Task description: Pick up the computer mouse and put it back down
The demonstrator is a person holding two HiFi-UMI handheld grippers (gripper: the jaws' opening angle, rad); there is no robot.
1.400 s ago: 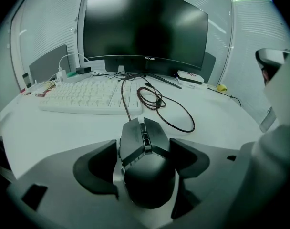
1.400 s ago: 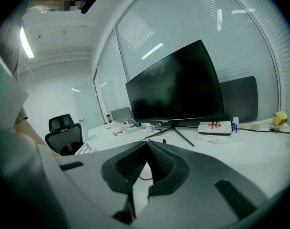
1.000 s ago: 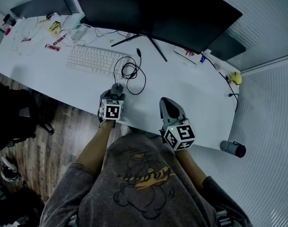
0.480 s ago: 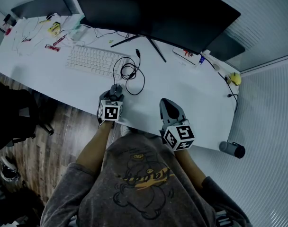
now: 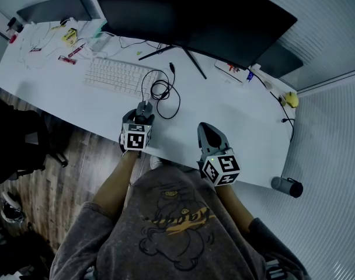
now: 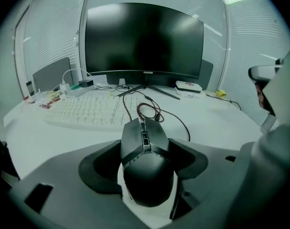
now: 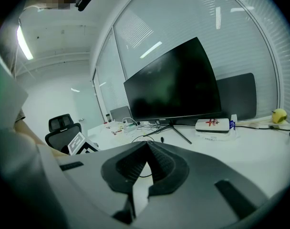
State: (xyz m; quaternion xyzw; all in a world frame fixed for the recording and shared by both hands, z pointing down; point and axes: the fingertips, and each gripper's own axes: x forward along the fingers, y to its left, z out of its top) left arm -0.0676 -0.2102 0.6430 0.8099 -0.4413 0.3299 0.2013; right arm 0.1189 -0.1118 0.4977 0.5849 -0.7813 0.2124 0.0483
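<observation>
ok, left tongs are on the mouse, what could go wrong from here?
1. Cable snag: the cable lies coiled just ahead of the mouse, beside the keyboard; a lift may drag the loop or tug the mouse askew.
2. Slip: the left tongs grip only its smooth, tapering sides, so it might slide out.
3. Edge: it is near the desk front edge; a sloppy set-down could tip it off.

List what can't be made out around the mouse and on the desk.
- Whether the mouse touches the desk: its own body hides its underside in the left gripper view, and the left gripper covers it in the head view.
- Print on the white box: too small in the right gripper view.
- Top of the monitor: cut off by the head view's upper edge.
- Small items at the far left: too small to name.
</observation>
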